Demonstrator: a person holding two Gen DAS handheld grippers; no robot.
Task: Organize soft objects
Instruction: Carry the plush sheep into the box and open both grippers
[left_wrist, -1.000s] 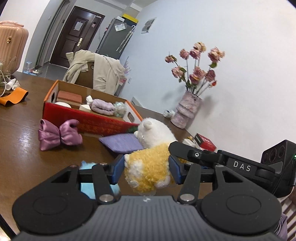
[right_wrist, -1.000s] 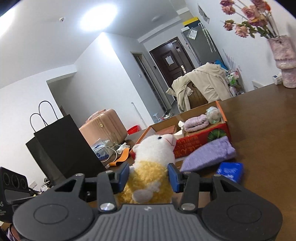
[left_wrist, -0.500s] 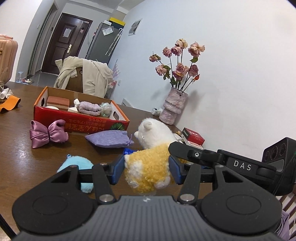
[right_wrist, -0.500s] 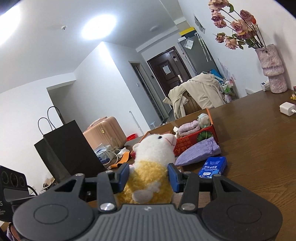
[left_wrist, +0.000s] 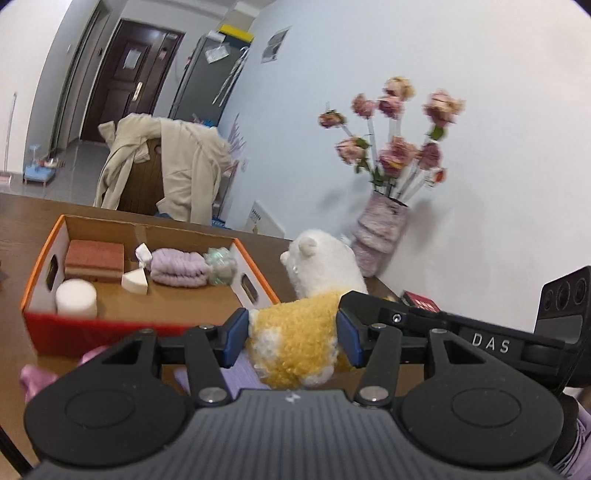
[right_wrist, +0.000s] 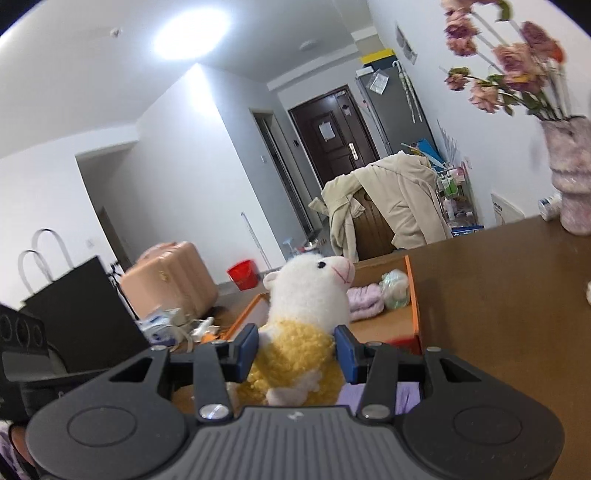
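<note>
- Bright, even indoor light; a ceiling lamp (right_wrist: 192, 35) glares white at the upper left of the right wrist view.
- Flowers (left_wrist: 391, 136) are motion-blurred.
- Fisheye bends walls; corners are black.

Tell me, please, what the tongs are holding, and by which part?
Both tongs, left and right, grip the plush sheep by its yellow woolly body.

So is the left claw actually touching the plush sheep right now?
Touching. The left wrist view shows both blue pads of the left claw pressed into the plush sheep's yellow fleece.
</note>
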